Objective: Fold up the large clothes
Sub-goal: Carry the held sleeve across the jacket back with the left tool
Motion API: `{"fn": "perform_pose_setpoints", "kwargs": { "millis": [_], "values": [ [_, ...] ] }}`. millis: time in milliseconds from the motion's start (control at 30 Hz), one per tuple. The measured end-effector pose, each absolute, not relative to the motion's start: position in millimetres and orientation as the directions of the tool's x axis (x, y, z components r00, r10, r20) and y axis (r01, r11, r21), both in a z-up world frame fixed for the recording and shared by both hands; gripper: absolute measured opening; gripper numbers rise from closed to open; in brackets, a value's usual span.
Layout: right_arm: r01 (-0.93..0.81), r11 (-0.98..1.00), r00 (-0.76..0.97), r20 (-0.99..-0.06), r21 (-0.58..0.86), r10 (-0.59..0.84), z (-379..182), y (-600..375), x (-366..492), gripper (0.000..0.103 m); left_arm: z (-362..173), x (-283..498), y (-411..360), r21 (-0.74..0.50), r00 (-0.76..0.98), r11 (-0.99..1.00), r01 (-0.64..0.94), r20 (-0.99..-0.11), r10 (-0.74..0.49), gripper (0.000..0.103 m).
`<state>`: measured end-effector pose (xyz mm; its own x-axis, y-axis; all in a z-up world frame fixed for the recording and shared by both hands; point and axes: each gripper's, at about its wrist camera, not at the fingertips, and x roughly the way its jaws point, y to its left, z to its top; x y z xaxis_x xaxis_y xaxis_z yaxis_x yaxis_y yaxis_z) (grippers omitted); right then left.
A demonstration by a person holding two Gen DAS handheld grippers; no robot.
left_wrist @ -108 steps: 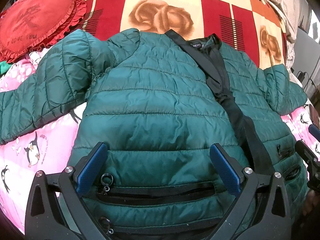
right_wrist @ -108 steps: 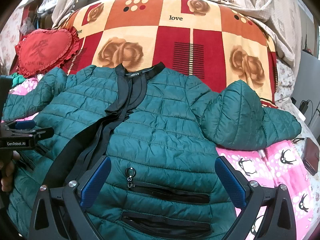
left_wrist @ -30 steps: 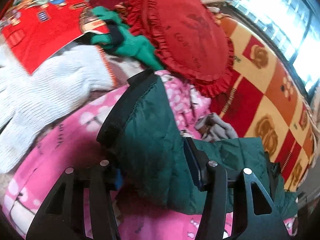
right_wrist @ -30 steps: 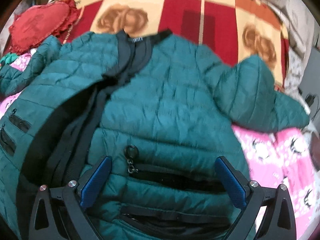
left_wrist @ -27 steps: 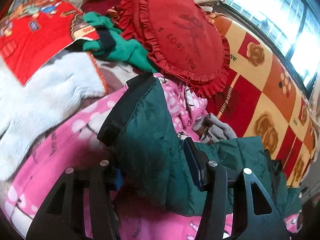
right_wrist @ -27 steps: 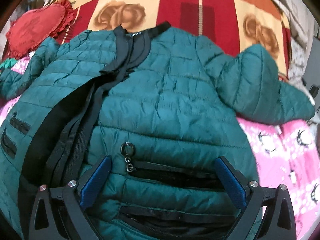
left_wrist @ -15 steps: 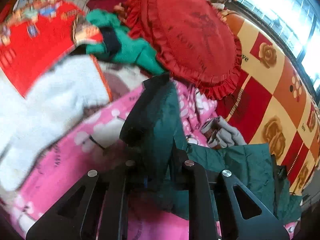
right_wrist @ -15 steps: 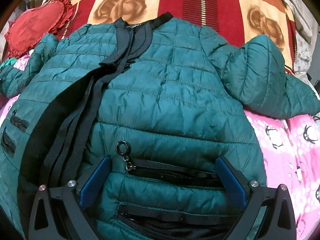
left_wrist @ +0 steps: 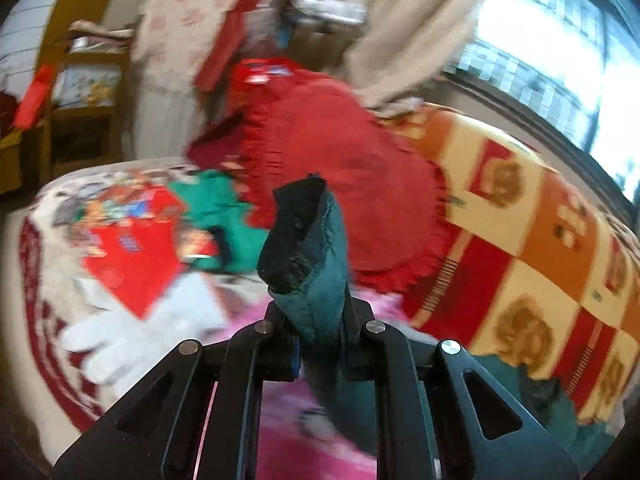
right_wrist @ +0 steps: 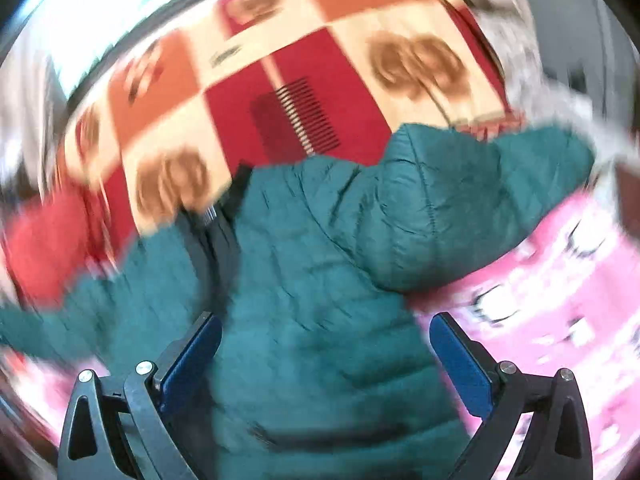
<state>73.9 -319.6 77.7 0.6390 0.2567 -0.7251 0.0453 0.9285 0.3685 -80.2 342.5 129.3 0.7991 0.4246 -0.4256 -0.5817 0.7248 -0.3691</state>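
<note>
A dark green quilted jacket (right_wrist: pixel 320 280) lies front up on the bed, its black collar (right_wrist: pixel 240 184) toward the checked blanket. My left gripper (left_wrist: pixel 320 344) is shut on the end of the jacket's left sleeve (left_wrist: pixel 316 264), which stands up between the jaws with its black cuff (left_wrist: pixel 296 236) on top, lifted off the pink sheet. My right gripper (right_wrist: pixel 324 356) is open above the jacket's lower body, nothing pressed between its blue pads (right_wrist: pixel 192 356). The right sleeve (right_wrist: pixel 460 208) lies bent out to the right. The right wrist view is blurred.
A red heart-shaped cushion (left_wrist: pixel 344 176) lies behind the lifted sleeve, with green cloth (left_wrist: pixel 212 208) and a red and white printed cover (left_wrist: pixel 132 240) to its left. The red, orange and cream checked blanket (right_wrist: pixel 280 80) covers the far bed. Pink sheet (right_wrist: pixel 560 280) shows right of the jacket.
The left jaws closed on the sleeve end and lifted it off the sheet. The right gripper rolled and shifted over the jacket, still open.
</note>
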Motion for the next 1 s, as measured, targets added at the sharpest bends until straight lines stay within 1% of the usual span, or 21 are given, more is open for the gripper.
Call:
{"fn": "perform_pose_setpoints", "kwargs": {
  "millis": [67,167,200,300,400,433,500,533,600,700,800,900,1000],
  "values": [
    [0.069,0.938,0.652,-0.727,0.340,0.215,85,-323,83,0.103,140,-65,310,-0.354,0.836,0.779,-0.517,-0.405,0.371,0.012],
    [-0.026,0.973,0.705,-0.686,0.228,0.180,100,-322,76,0.103,153,-49,271,-0.325,0.875,0.843,-0.429,-0.380,0.299,0.012],
    [-0.052,0.978,0.718,-0.672,0.203,0.178,101,-322,70,0.103,156,-42,254,-0.321,0.891,0.866,-0.383,-0.375,0.255,0.012],
    [-0.102,0.987,0.765,-0.625,0.124,0.157,92,-331,47,0.103,163,-23,217,-0.301,0.908,0.906,-0.296,-0.384,0.169,0.012],
    [-0.078,0.994,0.784,-0.611,0.070,0.105,72,-345,34,0.103,164,-4,176,-0.253,0.912,0.938,-0.235,-0.392,0.123,0.012],
    [-0.053,0.996,0.784,-0.615,0.072,0.086,64,-350,32,0.103,164,1,161,-0.239,0.913,0.946,-0.217,-0.394,0.110,0.012],
    [0.026,0.992,0.741,-0.668,0.121,0.062,51,-365,35,0.103,163,11,139,-0.246,0.914,0.952,-0.182,-0.399,0.071,0.012],
    [0.052,0.983,0.717,-0.692,0.176,0.086,49,-373,39,0.103,161,18,125,-0.257,0.915,0.953,-0.161,-0.401,0.046,0.012],
    [0.071,0.967,0.716,-0.688,0.244,0.121,46,-385,39,0.103,161,26,101,-0.274,0.914,0.954,-0.122,-0.406,0.001,0.012],
    [0.108,0.971,0.696,-0.713,0.215,0.081,42,-391,39,0.103,155,47,60,-0.295,0.904,0.953,-0.068,-0.422,-0.067,0.012],
    [0.115,0.964,0.678,-0.728,0.239,0.100,37,-399,40,0.103,146,71,7,-0.298,0.886,0.954,0.022,-0.437,-0.156,0.012],
    [0.127,0.965,0.654,-0.751,0.229,0.092,31,-407,39,0.103,138,92,-39,-0.292,0.866,0.951,0.104,-0.443,-0.231,0.012],
    [0.124,0.969,0.639,-0.764,0.215,0.088,26,-412,38,0.103,121,112,-81,-0.291,0.833,0.943,0.159,-0.473,-0.286,0.012]
  ]
}}
